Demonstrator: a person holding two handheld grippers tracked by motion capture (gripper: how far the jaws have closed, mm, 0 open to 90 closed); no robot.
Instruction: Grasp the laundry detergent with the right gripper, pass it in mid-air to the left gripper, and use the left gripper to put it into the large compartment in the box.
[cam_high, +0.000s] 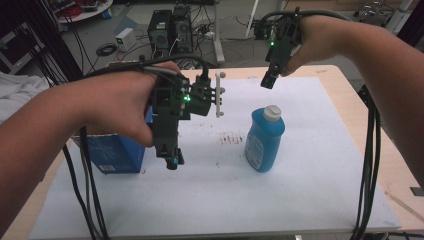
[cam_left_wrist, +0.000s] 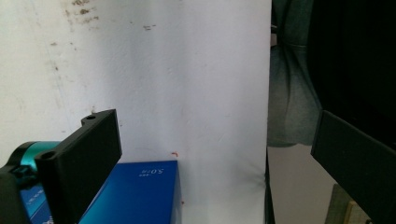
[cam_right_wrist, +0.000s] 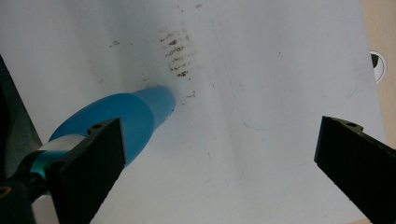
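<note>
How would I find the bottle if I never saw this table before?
Look at the white mat covering the table. Near its middle, right of some brown stains, stands the bottle. It is the only upright, rounded blue thing with a white cap; the blue box at the left is square-cornered.

No legible text on the blue box (cam_left_wrist: 140, 196).

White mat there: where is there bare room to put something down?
The white mat is bare along its near edge and right of the blue bottle. Tightest is the left side, where the blue box sits under the left gripper.
</note>
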